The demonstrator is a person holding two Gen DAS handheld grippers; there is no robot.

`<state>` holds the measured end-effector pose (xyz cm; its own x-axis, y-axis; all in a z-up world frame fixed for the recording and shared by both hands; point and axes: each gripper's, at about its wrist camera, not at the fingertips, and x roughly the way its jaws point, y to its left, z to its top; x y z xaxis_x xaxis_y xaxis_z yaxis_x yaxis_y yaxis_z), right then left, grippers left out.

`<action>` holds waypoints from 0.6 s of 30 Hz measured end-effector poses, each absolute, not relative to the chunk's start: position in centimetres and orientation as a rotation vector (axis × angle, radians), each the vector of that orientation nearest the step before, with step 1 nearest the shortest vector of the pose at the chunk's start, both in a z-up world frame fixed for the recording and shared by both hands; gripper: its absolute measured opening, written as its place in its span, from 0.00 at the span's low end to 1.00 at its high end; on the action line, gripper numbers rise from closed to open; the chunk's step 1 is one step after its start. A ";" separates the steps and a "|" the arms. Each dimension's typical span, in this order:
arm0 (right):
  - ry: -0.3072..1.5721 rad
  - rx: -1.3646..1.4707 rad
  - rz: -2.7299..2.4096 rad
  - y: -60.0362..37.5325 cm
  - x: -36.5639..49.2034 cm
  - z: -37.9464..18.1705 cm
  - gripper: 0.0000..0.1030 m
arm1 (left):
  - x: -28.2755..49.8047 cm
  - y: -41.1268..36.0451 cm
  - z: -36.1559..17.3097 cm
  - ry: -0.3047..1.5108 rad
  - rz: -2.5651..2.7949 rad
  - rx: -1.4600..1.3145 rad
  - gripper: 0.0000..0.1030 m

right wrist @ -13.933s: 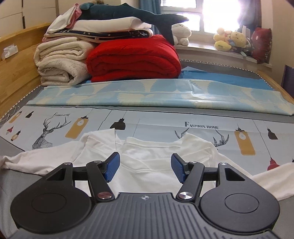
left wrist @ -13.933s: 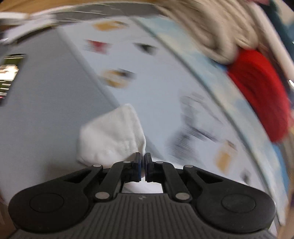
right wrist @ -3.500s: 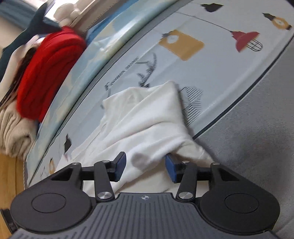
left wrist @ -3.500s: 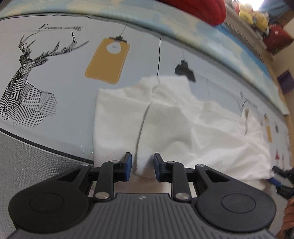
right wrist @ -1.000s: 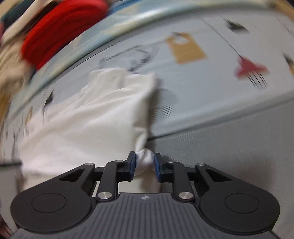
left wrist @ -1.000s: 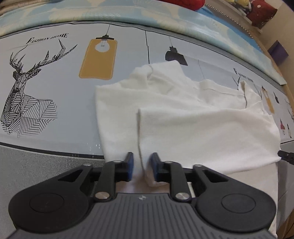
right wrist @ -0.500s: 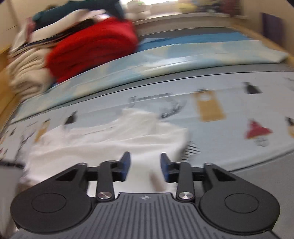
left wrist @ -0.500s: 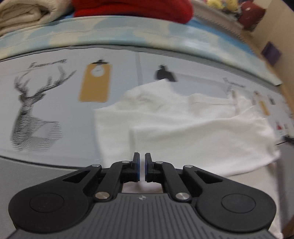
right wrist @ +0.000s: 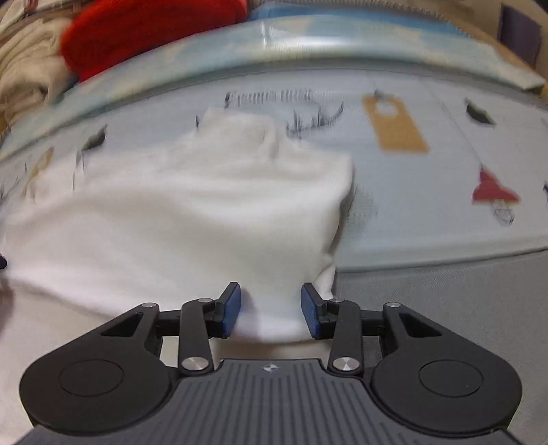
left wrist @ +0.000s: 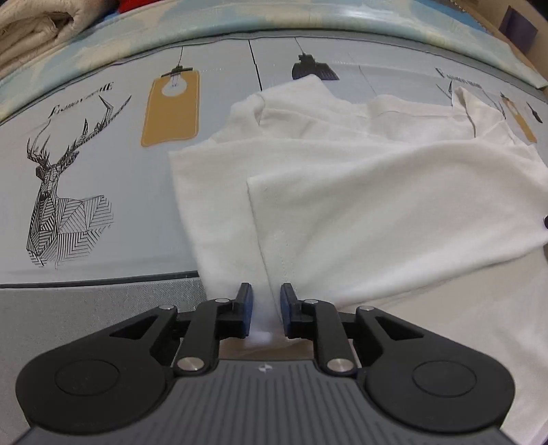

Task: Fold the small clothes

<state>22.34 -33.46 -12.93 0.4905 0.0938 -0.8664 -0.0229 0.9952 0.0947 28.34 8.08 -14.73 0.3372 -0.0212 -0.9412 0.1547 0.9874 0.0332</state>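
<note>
Bedsheet [left wrist: 102, 164]: we see the pale printed sheet fill the upper half of the left wrist view, deer drawing at left.
White garment [left wrist: 376, 205]: we find it lying folded on the sheet, centre to right of that view, one stitched edge running down toward the lower middle.
Folded blankets [right wrist: 144, 30]: we catch a red and a beige pile, blurred, in the upper left of the right wrist view.
Left gripper [left wrist: 263, 309]: we see its jaws have just been opening; a narrow gap, cloth edge between, pads not pressing.
Right gripper [right wrist: 270, 313]: we see it spread wider over the garment's lower right corner, pads apart from the cloth.
</note>
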 end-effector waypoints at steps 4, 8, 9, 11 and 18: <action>1.029 0.077 0.049 -32.4 21.6 -9.7 0.40 | 27.5 8.4 -11.6 1.150 -0.082 0.061 0.22; 0.921 0.145 0.019 -32.8 18.6 -5.2 0.40 | 25.0 7.6 -8.6 1.035 -0.104 0.089 0.24; 0.890 0.159 0.007 -32.8 17.5 -4.1 0.40 | 24.3 7.1 -8.0 1.009 -0.108 0.116 0.24; 0.826 0.183 -0.015 -32.8 14.9 -2.0 0.40 | 22.0 6.2 -6.5 0.945 -0.127 0.171 0.24; 0.672 0.144 0.002 -32.0 3.4 1.7 0.46 | 12.4 5.4 -2.7 0.795 -0.188 0.181 0.29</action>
<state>3.36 -31.98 1.69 0.7832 0.0485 -0.6199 0.0447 0.9900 0.1338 12.38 5.41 -2.70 0.6855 -0.0987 -0.7213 0.2342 0.9680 0.0901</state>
